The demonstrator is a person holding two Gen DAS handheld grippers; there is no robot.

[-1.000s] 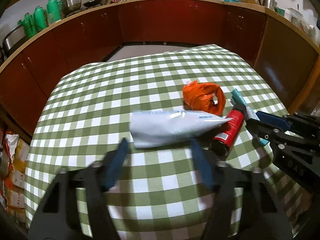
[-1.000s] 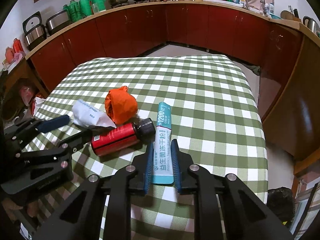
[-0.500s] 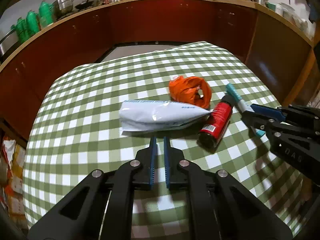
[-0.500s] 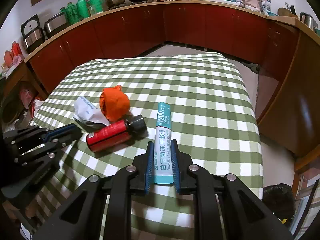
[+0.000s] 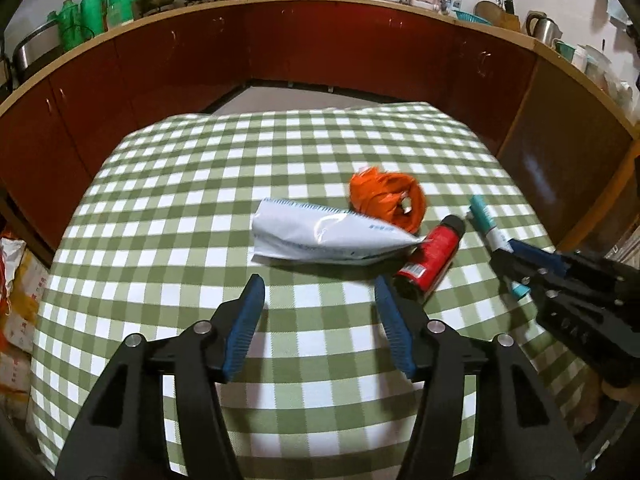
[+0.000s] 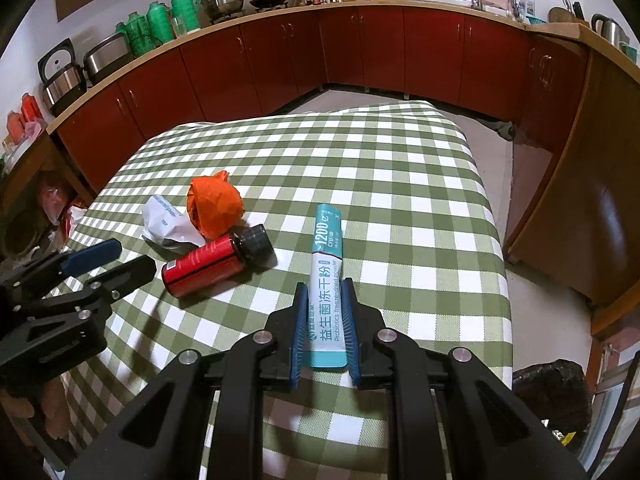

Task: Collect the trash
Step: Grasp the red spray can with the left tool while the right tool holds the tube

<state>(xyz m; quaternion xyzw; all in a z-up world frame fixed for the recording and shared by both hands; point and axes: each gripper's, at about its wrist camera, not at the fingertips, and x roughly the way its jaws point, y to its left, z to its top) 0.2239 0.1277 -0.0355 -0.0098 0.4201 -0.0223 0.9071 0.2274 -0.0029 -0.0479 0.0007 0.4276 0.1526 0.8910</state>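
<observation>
The left gripper hovers over the desk with fingers spread apart, nothing between them. The white pouch lies directly ahead, long axis crosswise to the fingers, tapered end pointing right and reaching the red bottle beside the orange bag. The left gripper is the nearer. The right gripper is clamped on the teal sachet, lengthwise between its fingers.

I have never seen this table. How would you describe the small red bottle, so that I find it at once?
Look at the green checked tablecloth and the small group of trash on it. The red bottle lies on its side between the orange crumpled bag and the teal sachet. It alone is hard, cylindrical, with a black cap.
</observation>
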